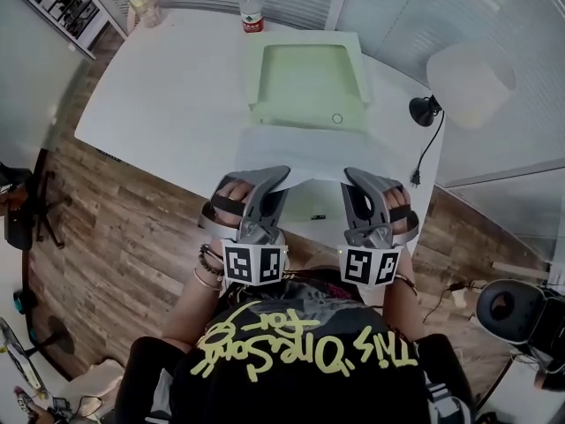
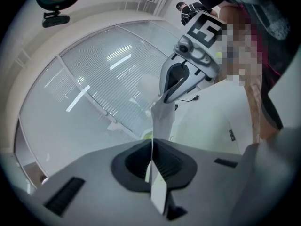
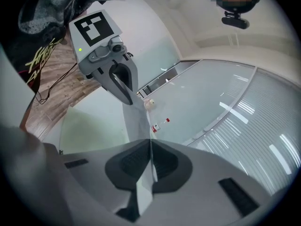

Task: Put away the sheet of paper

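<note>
The sheet of paper [image 1: 305, 153] is white and thin, stretched out level over the near part of the white table [image 1: 168, 104]. Its far edge reaches a light green folder [image 1: 305, 82] lying flat on the table. My left gripper [image 1: 279, 175] is shut on the sheet's near left corner. The right gripper [image 1: 350, 177] is shut on its near right corner. In the left gripper view the paper [image 2: 162, 119] runs edge-on through the shut left gripper [image 2: 152, 163] across to the right gripper [image 2: 165, 98]. The right gripper view shows the paper [image 3: 138, 119] pinched in the right gripper [image 3: 150, 161].
A water bottle [image 1: 252, 7] with a red cap and a pale jar [image 1: 144, 7] stand at the table's far edge. A black lamp [image 1: 425, 110] with its cord sits at the right edge. An office chair [image 1: 26, 206] stands on the wooden floor at left.
</note>
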Motion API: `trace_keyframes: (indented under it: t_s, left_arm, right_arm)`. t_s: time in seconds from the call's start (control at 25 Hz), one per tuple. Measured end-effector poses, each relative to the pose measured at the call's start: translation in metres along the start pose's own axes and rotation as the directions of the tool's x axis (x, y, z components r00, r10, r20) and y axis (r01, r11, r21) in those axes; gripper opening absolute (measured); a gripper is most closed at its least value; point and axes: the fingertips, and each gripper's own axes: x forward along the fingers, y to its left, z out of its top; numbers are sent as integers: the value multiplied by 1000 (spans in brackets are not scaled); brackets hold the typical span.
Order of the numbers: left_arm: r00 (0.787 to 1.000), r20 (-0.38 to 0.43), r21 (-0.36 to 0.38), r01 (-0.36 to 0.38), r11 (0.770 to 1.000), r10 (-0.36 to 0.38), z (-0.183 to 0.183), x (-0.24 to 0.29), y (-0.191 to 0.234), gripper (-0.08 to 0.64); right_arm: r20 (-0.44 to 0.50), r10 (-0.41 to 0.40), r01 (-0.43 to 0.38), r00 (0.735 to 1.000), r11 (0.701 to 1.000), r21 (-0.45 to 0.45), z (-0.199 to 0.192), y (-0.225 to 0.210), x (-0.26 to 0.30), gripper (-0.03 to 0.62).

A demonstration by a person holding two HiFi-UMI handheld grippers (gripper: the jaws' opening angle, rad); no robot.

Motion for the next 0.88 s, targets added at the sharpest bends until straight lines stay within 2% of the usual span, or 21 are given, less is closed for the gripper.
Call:
trace_keyframes:
  t_s: [0.44, 0.88]
  left_arm:
    - [999, 40, -22, 32, 999, -31, -5, 11, -1, 8]
    - [999, 24, -33, 45, 998, -44, -14, 29, 2, 8]
  right_arm:
    - [-35, -3, 1, 999, 999, -33, -5, -2, 9, 8]
    - [-23, 26, -27, 999, 999, -36, -15, -4, 27, 8]
